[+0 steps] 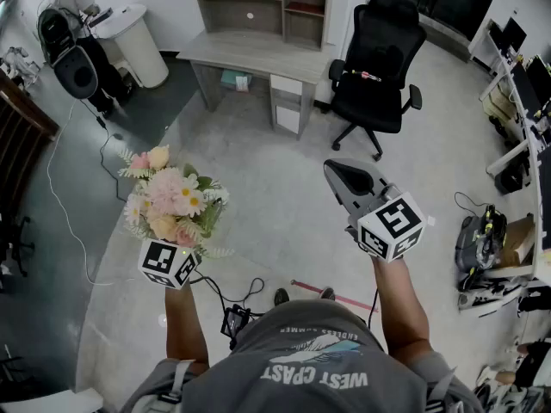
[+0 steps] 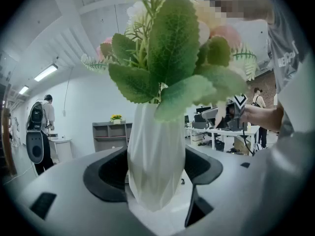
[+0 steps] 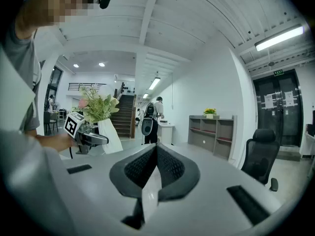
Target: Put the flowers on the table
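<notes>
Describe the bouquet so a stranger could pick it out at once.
Start from the person standing on the grey floor and look to the left gripper, whose jaws clamp a faceted white vase. The bouquet rises from it: pink, cream and white blooms over broad green leaves, unlike the small yellow flowers on the grey shelf.

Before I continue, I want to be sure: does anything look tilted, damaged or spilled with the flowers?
Nothing stands out. The white vase stands upright, clamped between the jaws of the left gripper, and the flowers look whole. The right gripper is shut and empty.
</notes>
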Demonstrator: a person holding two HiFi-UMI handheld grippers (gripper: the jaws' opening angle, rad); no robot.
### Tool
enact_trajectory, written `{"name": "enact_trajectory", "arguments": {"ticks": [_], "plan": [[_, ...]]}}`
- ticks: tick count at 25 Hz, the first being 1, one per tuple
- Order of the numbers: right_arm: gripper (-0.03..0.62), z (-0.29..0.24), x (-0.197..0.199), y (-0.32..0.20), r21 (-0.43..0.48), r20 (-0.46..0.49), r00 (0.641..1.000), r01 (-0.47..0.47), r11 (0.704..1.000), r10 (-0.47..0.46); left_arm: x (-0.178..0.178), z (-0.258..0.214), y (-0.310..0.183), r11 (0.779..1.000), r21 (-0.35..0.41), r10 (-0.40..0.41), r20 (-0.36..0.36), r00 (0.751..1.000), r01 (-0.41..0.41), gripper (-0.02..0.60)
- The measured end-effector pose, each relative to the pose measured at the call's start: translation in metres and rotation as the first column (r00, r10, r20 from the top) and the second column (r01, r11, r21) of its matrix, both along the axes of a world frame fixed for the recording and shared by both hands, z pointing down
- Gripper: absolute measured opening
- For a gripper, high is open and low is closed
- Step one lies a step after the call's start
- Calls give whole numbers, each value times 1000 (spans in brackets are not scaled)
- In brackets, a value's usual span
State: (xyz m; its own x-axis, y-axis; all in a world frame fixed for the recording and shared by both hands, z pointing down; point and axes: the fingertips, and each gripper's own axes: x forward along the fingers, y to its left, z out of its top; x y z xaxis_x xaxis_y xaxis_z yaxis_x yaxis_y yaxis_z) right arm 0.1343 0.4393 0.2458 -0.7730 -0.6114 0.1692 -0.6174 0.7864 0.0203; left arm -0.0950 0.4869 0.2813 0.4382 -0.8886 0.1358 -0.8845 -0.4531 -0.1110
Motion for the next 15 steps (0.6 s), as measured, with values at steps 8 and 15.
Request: {"name": "enact_trajectory", "arguments": {"ticks": [8, 15], "plan": [[26, 3, -5, 4, -4, -3, 1000, -11, 1000, 11, -3, 6, 2, 1000, -5, 15, -7, 1000, -15, 356], [26, 4, -16, 4, 3, -5, 1000, -26, 1000, 26, -15, 7, 0, 1000, 2, 28, -8, 1000, -28, 356]]}}
